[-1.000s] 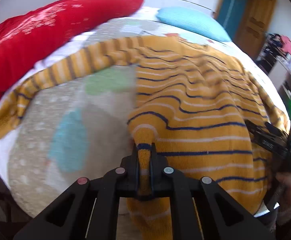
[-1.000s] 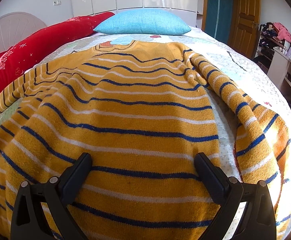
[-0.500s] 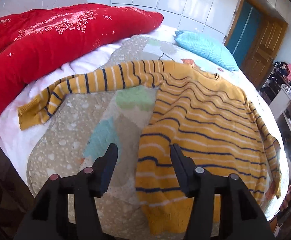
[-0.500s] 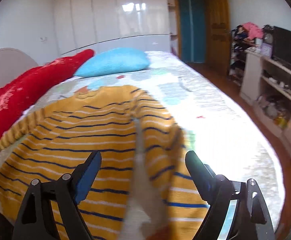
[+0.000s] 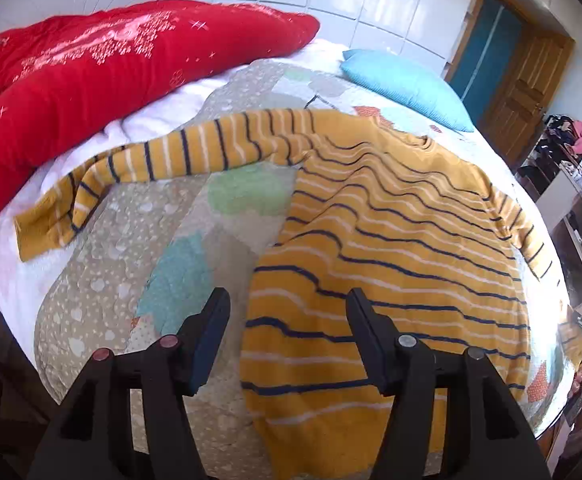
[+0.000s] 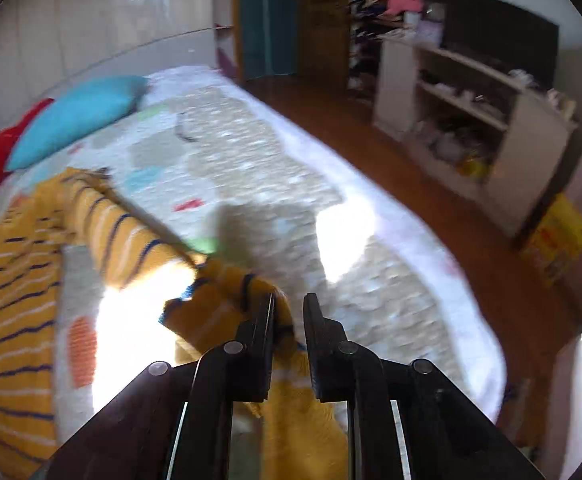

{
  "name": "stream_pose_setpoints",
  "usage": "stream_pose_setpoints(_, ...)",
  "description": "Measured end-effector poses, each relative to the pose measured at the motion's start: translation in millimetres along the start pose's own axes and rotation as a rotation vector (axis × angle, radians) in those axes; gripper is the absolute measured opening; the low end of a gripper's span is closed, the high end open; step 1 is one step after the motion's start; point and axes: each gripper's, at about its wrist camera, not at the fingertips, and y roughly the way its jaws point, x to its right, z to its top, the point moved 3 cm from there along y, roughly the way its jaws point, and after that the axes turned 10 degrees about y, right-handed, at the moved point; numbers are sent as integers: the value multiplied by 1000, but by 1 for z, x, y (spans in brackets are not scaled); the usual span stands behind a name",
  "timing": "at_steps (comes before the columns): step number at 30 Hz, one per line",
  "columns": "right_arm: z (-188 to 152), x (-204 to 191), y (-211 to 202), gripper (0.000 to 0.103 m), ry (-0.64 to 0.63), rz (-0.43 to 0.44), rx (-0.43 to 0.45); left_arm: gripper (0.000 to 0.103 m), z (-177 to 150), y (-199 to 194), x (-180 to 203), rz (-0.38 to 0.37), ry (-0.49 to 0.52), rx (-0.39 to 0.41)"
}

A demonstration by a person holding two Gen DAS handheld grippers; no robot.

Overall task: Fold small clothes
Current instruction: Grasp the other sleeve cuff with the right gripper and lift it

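Right gripper [image 6: 289,316] pinching sweater [image 6: 219,312] sleeve, left gripper [image 5: 287,320] open

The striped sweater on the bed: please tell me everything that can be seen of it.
The striped sweater is mustard-yellow knit with navy and white stripes. It lies spread flat on the patterned quilt, neck toward the blue pillow. One sleeve stretches out toward the red duvet; the other sleeve's cuff sits between the narrow jaws of the right tool. The left tool hovers open over its hem.
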Motion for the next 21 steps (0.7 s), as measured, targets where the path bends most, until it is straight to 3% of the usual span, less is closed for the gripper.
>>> stream_pose_setpoints(2, 1, 1, -18, 19, 34, 87, 5, 63, -3, 7, -3, -4, -6, -24)
stream_pose_setpoints(3, -4, -4, -30, 30, 40, 174, -6, 70, -5, 11, -3, -8, -6, -33)
stream_pose_setpoints(4, -13, -14, -41, 50, 30, 273, -30, 73, -8, 16, -2, -13, -5, -43)
stream_pose_setpoints(6, -42, -43, -54, 60, 0, 492, -133, 76, -14, 28, 2, -30, 0, -74)
stream_pose_setpoints(8, -82, -80, -55, 60, -36, 652, -283, 76, -20, 41, 10, -50, 21, -115)
stream_pose_setpoints(9, -99, -96, -52, 60, -64, 684, -333, 73, -22, 44, 13, -35, 44, -122)
stream_pose_setpoints(10, -112, -109, -48, 53, -94, 675, -352, 64, -25, 46, 19, 9, 90, -127)
stream_pose_setpoints(11, -120, -118, -46, 47, -114, 656, -353, 32, -26, 45, 22, 49, 130, -130)
stream_pose_setpoints(12, -126, -125, -48, 34, -121, 667, -361, 19, -27, 42, 24, 42, 149, -130)
stream_pose_setpoints(15, -131, -133, -54, 28, -116, 821, -451, 15, -31, 26, 5, -17, 75, -122)
stream_pose_setpoints(17, -124, -122, -57, 28, -115, 782, -379, 17, -33, 16, -11, -58, 9, -106)
stream_pose_setpoints(20, -88, -74, -40, 33, 113, 725, -295, 34, -33, 2, -26, -66, -39, -76)
stream_pose_setpoints(21, -76, -58, -32, 40, 203, 714, -274, 36, -32, -2, -26, -54, -37, -64)
